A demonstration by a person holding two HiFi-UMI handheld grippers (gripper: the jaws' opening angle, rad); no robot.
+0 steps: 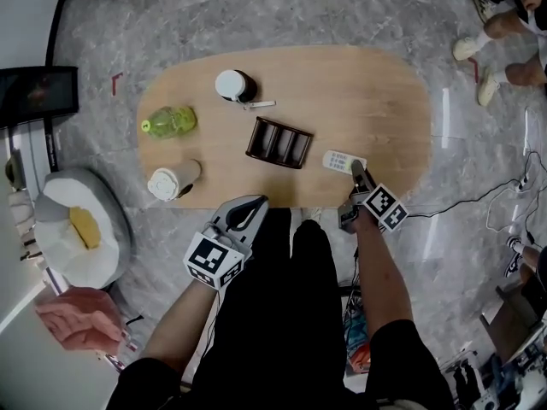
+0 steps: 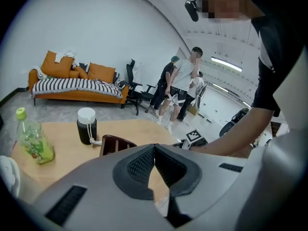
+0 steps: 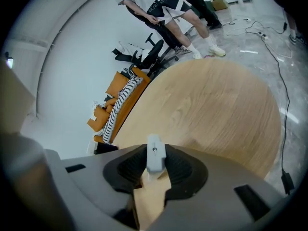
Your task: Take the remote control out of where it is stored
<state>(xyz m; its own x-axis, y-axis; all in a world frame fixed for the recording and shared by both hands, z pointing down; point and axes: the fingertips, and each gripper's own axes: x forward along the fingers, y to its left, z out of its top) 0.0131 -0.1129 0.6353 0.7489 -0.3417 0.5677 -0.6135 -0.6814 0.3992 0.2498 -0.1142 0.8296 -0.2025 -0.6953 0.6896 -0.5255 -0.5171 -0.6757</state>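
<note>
A white remote control (image 1: 338, 160) sits over the table's front right part, outside the dark brown slotted holder (image 1: 279, 143). My right gripper (image 1: 357, 171) is shut on the remote's near end. In the right gripper view the remote (image 3: 155, 159) shows end-on, pinched between the black pads. I cannot tell whether it rests on the wood or hangs just above it. My left gripper (image 1: 256, 202) hovers at the table's front edge, its jaws closed tip to tip with nothing in them (image 2: 154, 148). The holder (image 2: 115, 143) shows just beyond it.
On the oval wooden table (image 1: 385, 101) stand a green bottle (image 1: 169, 122) and a black jar with a white lid (image 1: 234, 85); a white cup (image 1: 173, 180) lies at front left. People's legs (image 1: 500, 41) and floor cables (image 1: 504, 203) are at the right.
</note>
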